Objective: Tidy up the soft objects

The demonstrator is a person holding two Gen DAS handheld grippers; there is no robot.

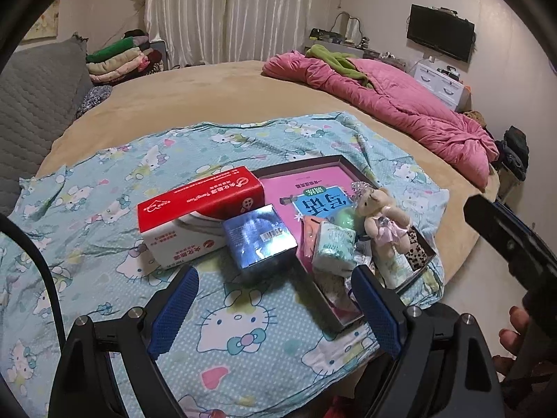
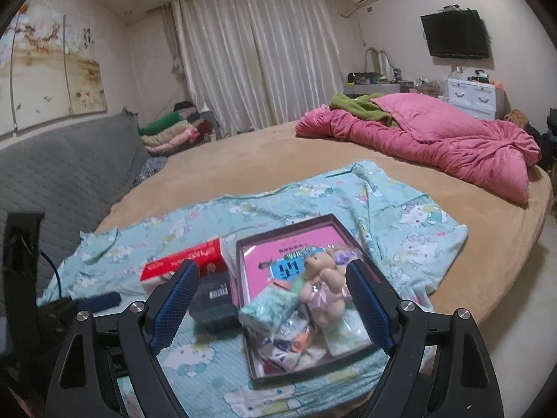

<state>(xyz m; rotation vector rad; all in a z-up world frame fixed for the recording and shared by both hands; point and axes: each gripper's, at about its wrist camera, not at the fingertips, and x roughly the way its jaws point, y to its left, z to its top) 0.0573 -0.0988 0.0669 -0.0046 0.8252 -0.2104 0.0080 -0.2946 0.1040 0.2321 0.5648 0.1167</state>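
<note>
A shallow dark tray [image 1: 351,163] [image 2: 243,271] lies on a Hello Kitty cloth [image 1: 104,209] [image 2: 278,202] on the bed. In it are a small teddy bear in a pink dress [image 1: 381,223] [image 2: 322,285], a mint tissue pack [image 1: 332,247] [image 2: 269,308], a pink booklet [image 1: 306,188] [image 2: 278,250] and small packets. Left of the tray stand a red and white box [image 1: 188,216] [image 2: 184,264] and a shiny blue box [image 1: 259,240] [image 2: 212,303]. My left gripper [image 1: 275,299] is open and empty, just short of the blue box. My right gripper [image 2: 269,299] is open and empty above the tray's near end.
A crumpled pink quilt [image 1: 400,104] [image 2: 435,136] with a green cloth lies at the bed's far right. Folded clothes [image 1: 118,59] [image 2: 174,132] are stacked at the back left beside a grey padded headboard [image 1: 34,104] [image 2: 62,174]. The bed edge and floor are at right.
</note>
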